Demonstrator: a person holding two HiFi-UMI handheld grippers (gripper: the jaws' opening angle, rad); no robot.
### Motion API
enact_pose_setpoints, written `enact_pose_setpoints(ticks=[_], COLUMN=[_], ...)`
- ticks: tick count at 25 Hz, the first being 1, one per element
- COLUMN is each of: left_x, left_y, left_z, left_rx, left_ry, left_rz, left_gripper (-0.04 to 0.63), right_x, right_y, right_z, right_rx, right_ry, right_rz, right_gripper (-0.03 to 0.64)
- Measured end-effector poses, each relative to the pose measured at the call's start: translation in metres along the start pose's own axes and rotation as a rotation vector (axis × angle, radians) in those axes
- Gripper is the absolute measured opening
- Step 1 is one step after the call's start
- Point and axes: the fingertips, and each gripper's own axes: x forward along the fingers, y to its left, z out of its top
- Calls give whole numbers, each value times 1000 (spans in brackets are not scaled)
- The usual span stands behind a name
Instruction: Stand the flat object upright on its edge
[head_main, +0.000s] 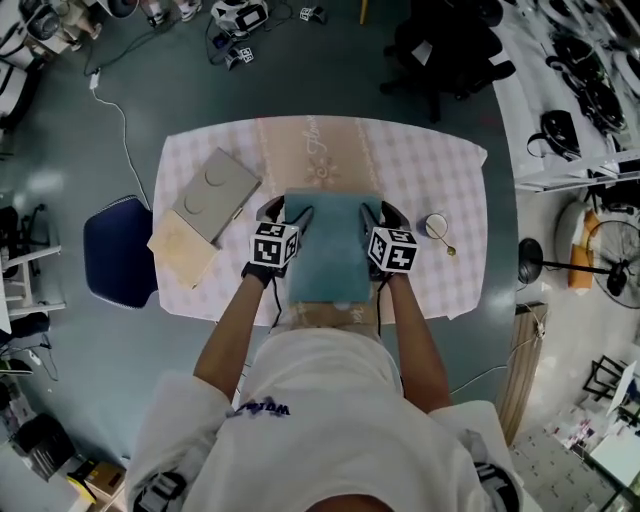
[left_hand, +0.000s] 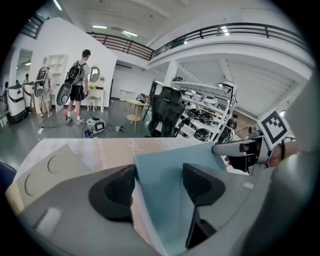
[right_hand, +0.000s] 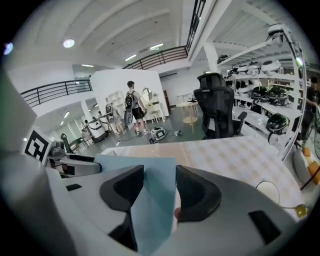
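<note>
Left gripper (left_hand: 158, 188): jaws clamped on the left edge of the teal board (head_main: 330, 255), a pad on each face.
Right gripper (right_hand: 159, 192): jaws gripping the board's right edge.
Teal board: held between both grippers, over the near middle of the table (head_main: 445, 160).
Table's left: grey box (head_main: 215, 195) overlapping a pale wooden slab (head_main: 183, 250).
</note>
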Motion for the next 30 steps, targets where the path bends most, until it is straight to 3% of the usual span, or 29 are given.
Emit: enact_pose_setpoints(ticks=[9,15,22,30], left_x=[-35,-58,-73,-80], left_y=[-7,-13,-24,-28], left_z=[75,123,135,135], left_rx=[83,97,141,140], left_ry=[-153,-275,-312,-316], left_rz=[24,35,23,24], left_gripper=[293,262,259,259], right_x=[-41,-62,-76,-85], right_y=[17,22,23,25], right_z=[77,108,109,117], right_rx=[-71,-78,-95,-110], right_ry=[-182,-267,-295,-318], right_rz=[-6,-6,2,-7], right_gripper=[190,179,176,172])
